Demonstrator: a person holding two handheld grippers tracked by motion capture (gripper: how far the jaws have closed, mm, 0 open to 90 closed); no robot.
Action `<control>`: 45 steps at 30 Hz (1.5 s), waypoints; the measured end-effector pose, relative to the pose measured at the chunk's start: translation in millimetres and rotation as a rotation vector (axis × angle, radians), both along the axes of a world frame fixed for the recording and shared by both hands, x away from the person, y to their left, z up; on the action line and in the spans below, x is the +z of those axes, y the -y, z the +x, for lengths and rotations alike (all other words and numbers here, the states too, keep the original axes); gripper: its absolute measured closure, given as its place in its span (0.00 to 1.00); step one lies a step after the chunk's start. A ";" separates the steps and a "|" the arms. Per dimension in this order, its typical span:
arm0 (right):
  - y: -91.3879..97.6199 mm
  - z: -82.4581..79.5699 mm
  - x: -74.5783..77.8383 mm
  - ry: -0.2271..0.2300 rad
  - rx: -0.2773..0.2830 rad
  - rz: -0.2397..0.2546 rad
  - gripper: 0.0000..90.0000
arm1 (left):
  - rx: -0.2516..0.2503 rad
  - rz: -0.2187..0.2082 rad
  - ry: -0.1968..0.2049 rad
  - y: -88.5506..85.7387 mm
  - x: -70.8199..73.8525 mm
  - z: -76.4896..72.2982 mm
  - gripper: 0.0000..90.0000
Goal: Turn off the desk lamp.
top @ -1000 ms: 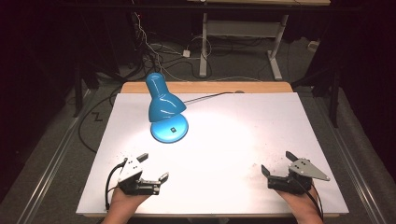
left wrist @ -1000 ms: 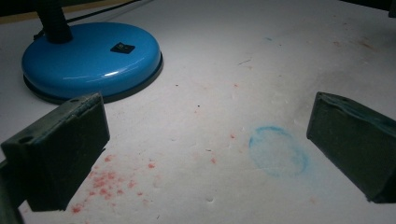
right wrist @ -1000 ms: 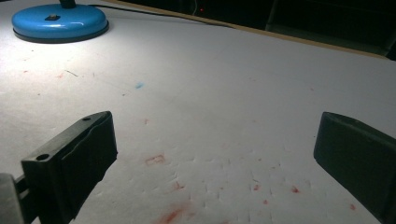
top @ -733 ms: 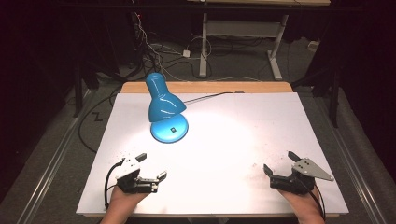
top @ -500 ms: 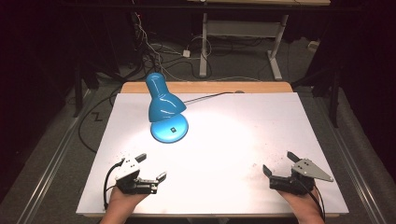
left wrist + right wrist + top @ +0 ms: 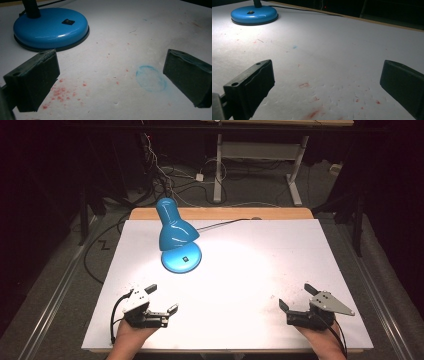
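Both hand-held grippers, left & right, spread wide, empty, low over white surface; blue lamp nearer the left.

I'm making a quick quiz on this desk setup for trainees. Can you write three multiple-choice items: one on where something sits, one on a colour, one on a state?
1. Where does the lamp stand on the table?
A. far left part
B. near right corner
C. near edge, middle

2. What colour is the lamp's base?
A. red
B. blue
C. green

3. How do the left gripper and the right gripper stand?
A. both shut
B. both open and empty
C. both clamped on the lamp

Answers:
1 A, it stands toward the far edge, left of the middle.
2 B, its round base is glossy blue.
3 B, each pair of jaws stands wide apart over bare table.
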State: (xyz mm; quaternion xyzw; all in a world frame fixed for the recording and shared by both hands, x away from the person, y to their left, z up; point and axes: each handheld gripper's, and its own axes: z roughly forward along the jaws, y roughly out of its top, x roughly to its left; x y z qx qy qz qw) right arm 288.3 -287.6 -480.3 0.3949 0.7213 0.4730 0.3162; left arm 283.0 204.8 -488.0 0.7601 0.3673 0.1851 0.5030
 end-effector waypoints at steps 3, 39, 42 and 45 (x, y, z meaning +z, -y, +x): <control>-0.4 0.4 -0.7 -0.005 0.003 -0.004 0.01 | -0.003 -0.004 -0.008 -0.8 0.8 0.2 0.03; -2.4 0.1 -0.4 0.003 0.041 -0.023 0.01 | 0.019 0.001 -0.029 1.3 -1.8 2.1 0.40; -2.4 0.2 -0.4 0.003 0.042 -0.024 0.01 | 0.017 0.001 -0.029 1.1 -2.1 2.3 0.45; -2.6 0.2 -0.6 -0.001 0.040 -0.019 0.01 | 0.015 0.018 -0.029 1.0 -3.0 2.1 0.50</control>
